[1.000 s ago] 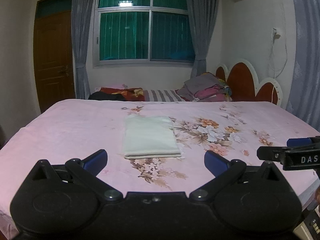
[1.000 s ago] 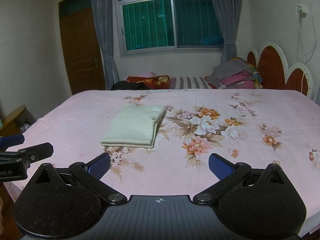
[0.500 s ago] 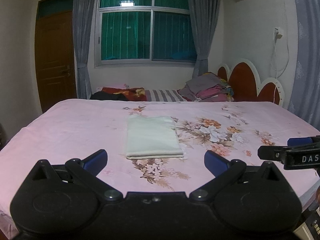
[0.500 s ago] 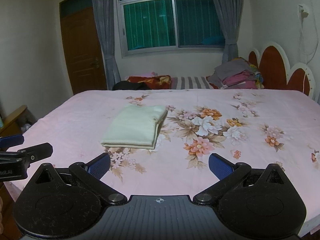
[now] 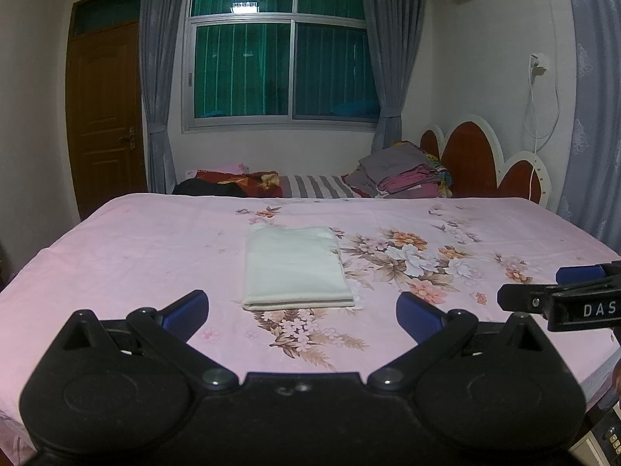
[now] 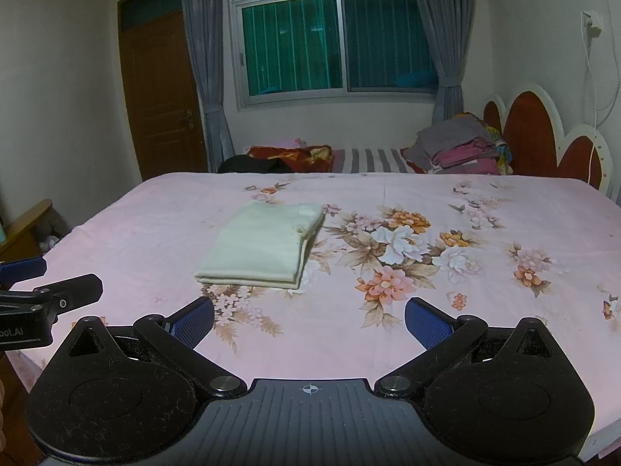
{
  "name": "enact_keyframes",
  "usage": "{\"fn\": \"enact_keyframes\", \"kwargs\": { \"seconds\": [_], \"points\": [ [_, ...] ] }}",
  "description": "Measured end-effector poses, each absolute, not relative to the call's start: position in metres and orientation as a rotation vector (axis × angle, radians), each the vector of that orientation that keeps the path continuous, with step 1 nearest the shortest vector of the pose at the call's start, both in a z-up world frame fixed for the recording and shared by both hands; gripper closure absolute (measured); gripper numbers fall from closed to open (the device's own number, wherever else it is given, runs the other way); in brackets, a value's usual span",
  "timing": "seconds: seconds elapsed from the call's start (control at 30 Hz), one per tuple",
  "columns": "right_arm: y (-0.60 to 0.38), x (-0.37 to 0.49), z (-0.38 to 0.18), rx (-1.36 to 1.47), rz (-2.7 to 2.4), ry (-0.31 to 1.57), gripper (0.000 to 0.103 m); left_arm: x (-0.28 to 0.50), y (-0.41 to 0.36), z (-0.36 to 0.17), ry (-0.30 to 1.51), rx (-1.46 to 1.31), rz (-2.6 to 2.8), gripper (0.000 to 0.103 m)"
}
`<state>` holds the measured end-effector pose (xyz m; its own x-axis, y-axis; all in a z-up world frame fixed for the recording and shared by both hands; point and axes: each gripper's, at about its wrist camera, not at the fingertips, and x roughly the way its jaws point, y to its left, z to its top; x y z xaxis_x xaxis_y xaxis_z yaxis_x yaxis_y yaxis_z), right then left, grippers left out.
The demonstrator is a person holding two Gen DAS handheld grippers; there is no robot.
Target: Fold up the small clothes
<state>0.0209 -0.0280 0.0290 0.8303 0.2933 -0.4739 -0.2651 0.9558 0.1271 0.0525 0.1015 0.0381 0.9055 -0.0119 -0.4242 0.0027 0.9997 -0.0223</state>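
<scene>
While jaws gape, folded garment (image 5: 295, 268), perhaps a shirt, on bed (image 5: 136, 244).

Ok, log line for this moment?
left gripper: open, empty | right gripper: open, empty | cloth: folded, flat on bed | grippers clear of cloth

My right gripper (image 6: 309, 320) hangs over the near edge of the bed (image 6: 147, 233), its blue-padded fingers (image 6: 427, 327) spread wide with nothing between them. A folded pale cream garment (image 6: 262, 246) lies flat on the pink floral sheet, toward the middle. My left gripper (image 6: 27, 283) pokes in at the left edge. Stacked clothes (image 6: 462, 147) sit by the headboard (image 6: 543, 143).
</scene>
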Motion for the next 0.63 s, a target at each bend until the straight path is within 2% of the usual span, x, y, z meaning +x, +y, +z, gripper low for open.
{"fn": "enact_keyframes", "kwargs": {
  "seconds": [0.63],
  "points": [
    [-0.0322, 0.0201, 0.0294, 0.059, 0.299, 0.514, 0.0, 0.0526, 0.0981, 0.0387, 0.429, -0.025, -0.009, 0.001]
  ]
}}
